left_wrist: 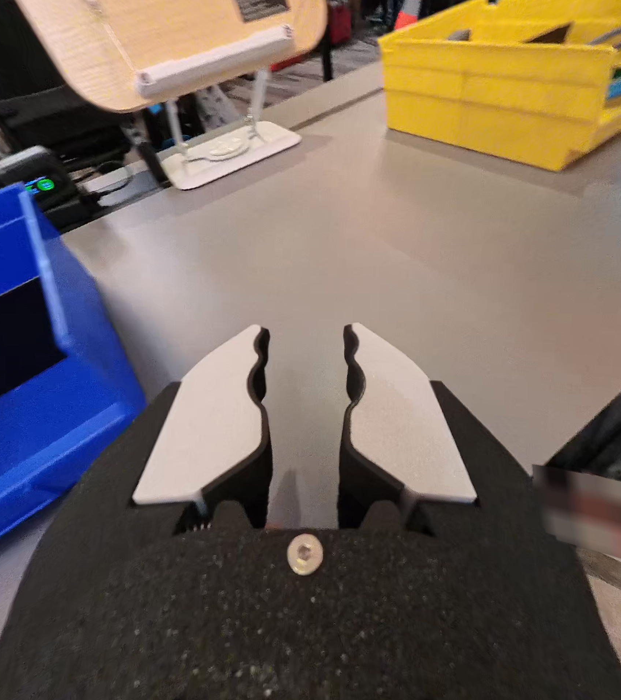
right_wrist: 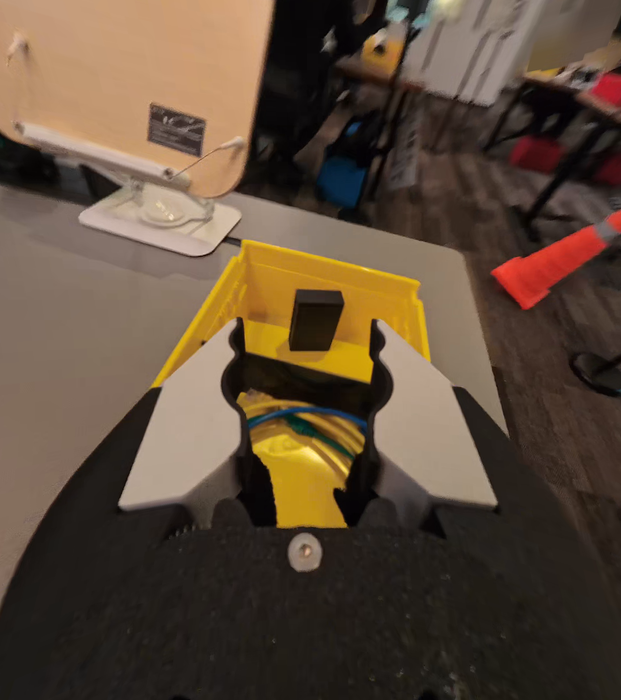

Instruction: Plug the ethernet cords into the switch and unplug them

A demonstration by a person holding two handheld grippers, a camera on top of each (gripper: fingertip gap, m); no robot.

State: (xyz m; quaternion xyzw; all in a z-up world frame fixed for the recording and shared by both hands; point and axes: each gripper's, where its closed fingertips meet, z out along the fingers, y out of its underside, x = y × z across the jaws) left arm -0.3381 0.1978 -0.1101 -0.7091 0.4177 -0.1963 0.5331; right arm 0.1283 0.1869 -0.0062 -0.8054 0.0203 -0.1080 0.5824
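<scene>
In the right wrist view a yellow bin [right_wrist: 396, 303] sits on the grey table. A black box, the switch [right_wrist: 314, 322], leans upright against its far wall. Coiled yellow, blue [right_wrist: 320, 411] and green [right_wrist: 301, 426] ethernet cords lie in its near compartment, behind a black divider. My right gripper [right_wrist: 305, 325] is open and empty, hovering over the bin above the cords. My left gripper [left_wrist: 305, 331] is open and empty, low over bare table; the yellow bin [left_wrist: 490, 94] lies far to its upper right.
A blue bin [left_wrist: 36, 360] stands close at the left of the left gripper. A wooden panel on a white stand [left_wrist: 233, 155] sits at the table's far edge, also in the right wrist view [right_wrist: 161, 223]. An orange cone [right_wrist: 551, 265] lies on the floor beyond the table. The left gripper's tips are roughly 50 cm from the right gripper's.
</scene>
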